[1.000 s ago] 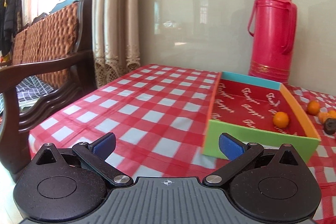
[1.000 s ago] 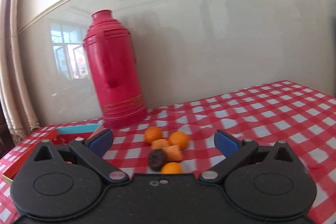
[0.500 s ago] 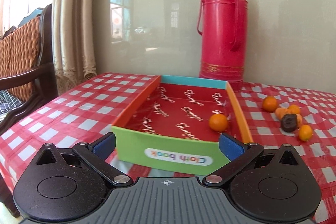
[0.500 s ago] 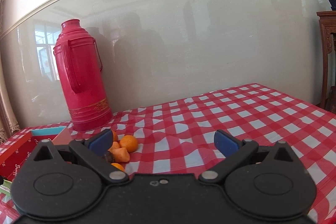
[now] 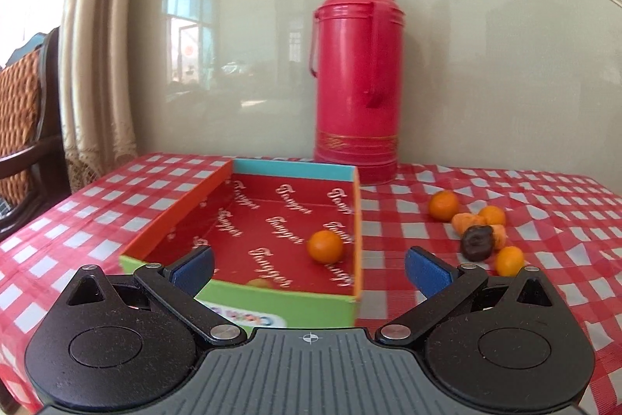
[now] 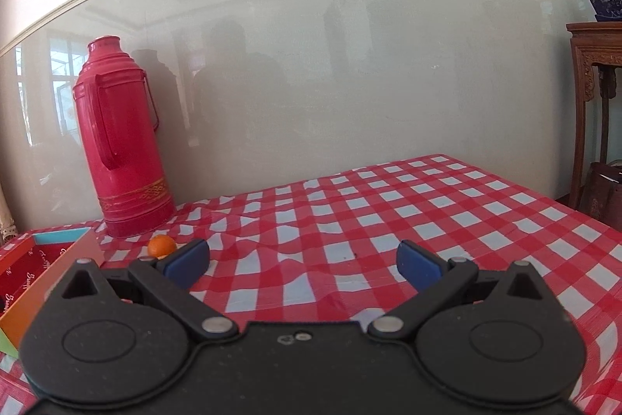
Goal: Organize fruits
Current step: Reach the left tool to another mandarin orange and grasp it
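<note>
Desk point(image 5: 544, 205): covered in a red-and-white checked cloth; carries all items below.

Box point(image 5: 241, 298): shallow open tray, green near wall, orange side walls, blue far wall, red printed floor. Stands left of centre, just in front of the left gripper.

Orange in box point(image 5: 325, 246): one small round fruit, resting on the box floor near its right wall. The only fruit seen inside.

Loose fruit point(image 5: 482, 232): a cluster on the cloth to the right of the box, apart from it. Holds one round orange at the far left point(image 5: 443, 205), one at the near right point(image 5: 509, 260), several orange pieces between them, and one dark wrinkled fruit point(image 5: 477, 242) touching those pieces.

Thermos point(image 5: 355, 76): tall, red, upright at the far edge against the wall, behind the box's far right corner.

Left gripper point(image 5: 309, 265): fingers spread wide, empty, facing the box.

Right gripper point(image 6: 302, 259): fingers spread wide, empty, facing bare cloth; one orange point(image 6: 161, 246) shows just beyond its left finger, the rest of the cluster out of its view.

Status, as judged: early. One fruit placed; the loose cluster is left to be moved into the box.
</note>
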